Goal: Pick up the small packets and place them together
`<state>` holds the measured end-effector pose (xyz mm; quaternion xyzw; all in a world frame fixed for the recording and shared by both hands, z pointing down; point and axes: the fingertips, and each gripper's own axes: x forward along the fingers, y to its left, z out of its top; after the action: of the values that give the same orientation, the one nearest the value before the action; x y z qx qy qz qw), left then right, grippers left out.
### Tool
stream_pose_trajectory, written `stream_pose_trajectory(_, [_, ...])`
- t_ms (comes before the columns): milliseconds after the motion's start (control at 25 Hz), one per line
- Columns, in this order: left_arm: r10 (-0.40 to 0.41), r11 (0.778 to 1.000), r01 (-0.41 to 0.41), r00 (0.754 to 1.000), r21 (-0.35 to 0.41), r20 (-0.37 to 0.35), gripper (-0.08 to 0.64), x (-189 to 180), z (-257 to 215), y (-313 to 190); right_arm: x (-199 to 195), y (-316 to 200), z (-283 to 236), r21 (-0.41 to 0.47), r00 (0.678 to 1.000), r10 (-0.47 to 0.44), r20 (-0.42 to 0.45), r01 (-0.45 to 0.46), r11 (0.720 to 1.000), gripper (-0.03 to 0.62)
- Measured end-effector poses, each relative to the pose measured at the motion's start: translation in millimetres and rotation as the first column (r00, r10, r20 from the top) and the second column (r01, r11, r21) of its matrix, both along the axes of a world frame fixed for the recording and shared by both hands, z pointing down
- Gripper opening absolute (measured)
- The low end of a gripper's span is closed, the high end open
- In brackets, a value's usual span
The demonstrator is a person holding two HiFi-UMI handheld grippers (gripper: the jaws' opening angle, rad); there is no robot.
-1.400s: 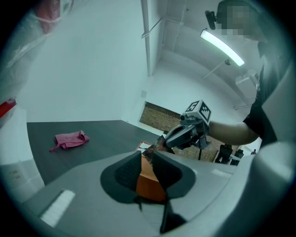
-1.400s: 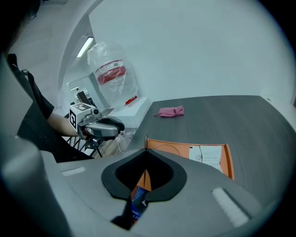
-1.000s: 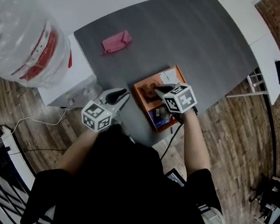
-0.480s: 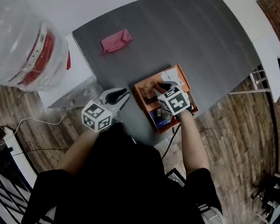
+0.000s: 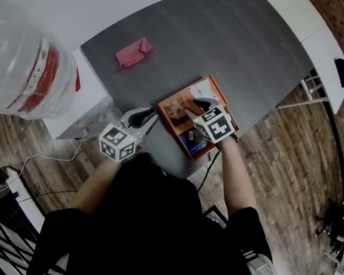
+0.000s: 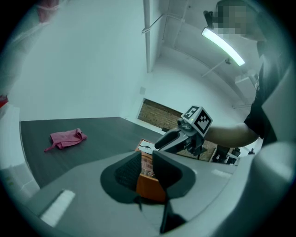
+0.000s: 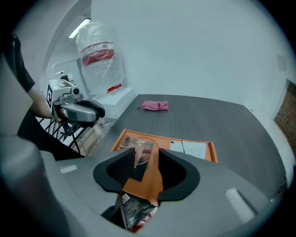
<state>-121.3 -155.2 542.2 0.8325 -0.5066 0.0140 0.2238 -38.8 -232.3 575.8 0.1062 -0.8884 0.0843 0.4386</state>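
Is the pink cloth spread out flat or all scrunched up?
Scrunched up: the cloth lies bunched and wrinkled on the table.

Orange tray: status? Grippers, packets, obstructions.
Right gripper over orange tray, jaws just opening, packet corner between them, unpressed. Left gripper open, empty, short of tray. Brown packet, dark packet, white packets lie in tray. Pink cloth far off, nothing blocking.

Right gripper [image 5: 193, 108] tips steeply down, jaws just opening, small packet [image 7: 138, 156] loose between; left gripper [image 5: 144, 117] sits about level, jaws slightly apart.
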Motion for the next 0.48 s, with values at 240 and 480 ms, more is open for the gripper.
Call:
stream_pose_trajectory(240, [0.068,0.998,-0.068,0.998,0.009,-0.008,0.074,25,0,-8,53,-4,-7,0.022,0.994,0.111,-0.005,-0.110,0.994,0.151])
stream_pose_trajectory(480, [0.144,0.990,-0.143,0.990,0.009,-0.009,0.074,48,0,-12,110,-4,6,-0.011,0.970,0.237,-0.049,-0.238,0.971,0.149])
